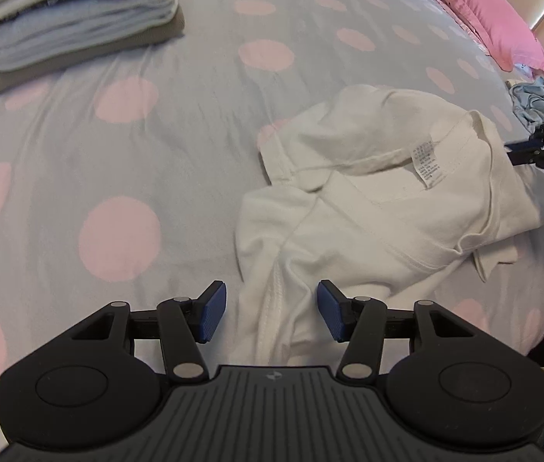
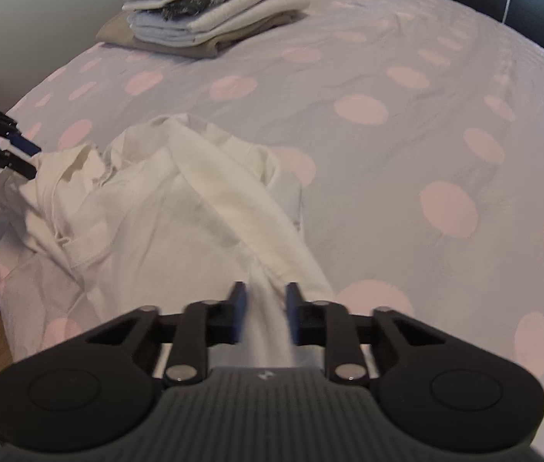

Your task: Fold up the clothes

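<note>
The right gripper is pinched on an edge of the white shirt, crumpled on the bed. The left gripper hangs open with another fold between its pads, ungripped. Spreading comes first: the left must close, then both pull apart.

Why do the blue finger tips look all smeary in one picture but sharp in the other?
Right wrist view: the right gripper is motion-blurred, pads streaked, with the white shirt between them. Left wrist view: the left gripper looks crisp, and even the shirt's label shows clearly. Both views bulge the dotted bedsheet like a fishbowl.
</note>
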